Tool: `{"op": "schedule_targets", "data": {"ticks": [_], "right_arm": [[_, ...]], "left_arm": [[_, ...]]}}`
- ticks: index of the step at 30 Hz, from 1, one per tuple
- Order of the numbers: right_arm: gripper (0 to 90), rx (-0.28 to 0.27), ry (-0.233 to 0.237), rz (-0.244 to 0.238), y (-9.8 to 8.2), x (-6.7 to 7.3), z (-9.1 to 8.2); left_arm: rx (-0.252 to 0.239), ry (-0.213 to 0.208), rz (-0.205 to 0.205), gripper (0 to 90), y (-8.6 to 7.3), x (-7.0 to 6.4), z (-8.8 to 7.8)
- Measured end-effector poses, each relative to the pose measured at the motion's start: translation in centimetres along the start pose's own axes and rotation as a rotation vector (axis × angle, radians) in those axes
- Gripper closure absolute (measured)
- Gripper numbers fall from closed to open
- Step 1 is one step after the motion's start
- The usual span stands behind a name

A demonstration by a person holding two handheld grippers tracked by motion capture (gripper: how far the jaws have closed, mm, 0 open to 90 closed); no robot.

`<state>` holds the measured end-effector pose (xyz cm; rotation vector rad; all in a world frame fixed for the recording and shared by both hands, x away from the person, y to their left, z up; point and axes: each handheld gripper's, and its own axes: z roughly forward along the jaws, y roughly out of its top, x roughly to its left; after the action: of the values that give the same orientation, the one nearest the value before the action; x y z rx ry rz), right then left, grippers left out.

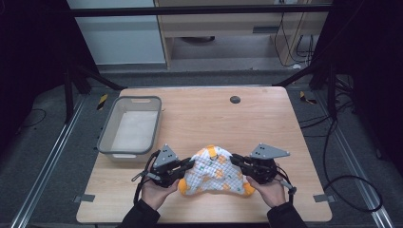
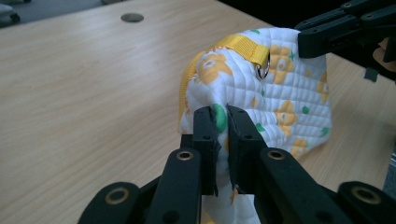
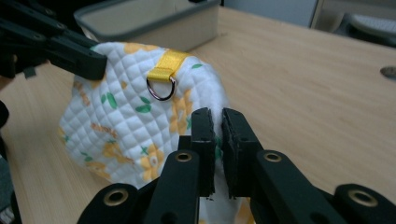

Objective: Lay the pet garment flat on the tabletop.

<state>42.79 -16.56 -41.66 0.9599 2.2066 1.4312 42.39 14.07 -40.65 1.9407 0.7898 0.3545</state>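
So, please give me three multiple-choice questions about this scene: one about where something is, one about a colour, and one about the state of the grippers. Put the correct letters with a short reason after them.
1. Where does the grey bin stand on the table?
A. on its left side, beyond the left gripper
B. at its right edge
C. on top of the quilted cloth

2. What colour is the strap that carries the metal ring?
A. blue
B. yellow
C. black

3. How do the left gripper and the right gripper stand?
A. both wide open above the cloth
B. one open, one shut
C. each shut on a side of the quilted cloth

Key: 1 A, the high view shows the bin at the table's left. 2 B, the strap is yellow in both gripper views. 3 C, each gripper view shows fabric pinched between the jaws.
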Motion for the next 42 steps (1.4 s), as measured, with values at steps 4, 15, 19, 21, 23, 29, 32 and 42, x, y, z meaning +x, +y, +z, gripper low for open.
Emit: {"op": "schedule_targets", "data": {"ticks": [4, 15, 19, 21, 23, 29, 32, 42], "right_arm": [[83.9, -0.056, -0.014, -0.009, 1.5, 0.1, -0.8], [82.9, -0.128, -0.199, -0.009, 5.4, -2.7, 3.8], [76.4, -0.069, -0.309, 0.017, 5.8, -5.2, 7.8], [74.9, -0.048, -0.342, 0.013, 5.8, -5.7, 8.6], [65.8, -0.024, -0.384, 0.016, 5.5, -6.4, 9.1], [54.6, -0.043, -0.355, -0.039, 4.8, -6.0, 5.9], [49.6, -0.038, -0.335, -0.041, 4.4, -5.9, 4.7], [41.8, 0.056, -0.237, -0.04, -0.3, -5.8, 2.5]], "left_arm": [[-0.045, 0.019, 0.012, 82.6, 1.5, 0.1, -0.5], [-0.14, 0.179, -0.035, 81.9, 5.6, 4.1, 2.7], [-0.112, 0.304, -0.116, 72.5, 5.6, 6.9, 6.4], [-0.099, 0.331, -0.15, 66.7, 5.3, 7.7, 7.1], [-0.08, 0.344, -0.167, 52.1, 4.8, 8.3, 7.3], [-0.08, 0.34, -0.113, 39.3, 3.1, 8.1, 4.7], [-0.08, 0.314, -0.097, 35.8, 2.3, 7.9, 3.2], [0.061, 0.284, -0.068, 32.4, -2.8, 7.3, 1.5]]}}
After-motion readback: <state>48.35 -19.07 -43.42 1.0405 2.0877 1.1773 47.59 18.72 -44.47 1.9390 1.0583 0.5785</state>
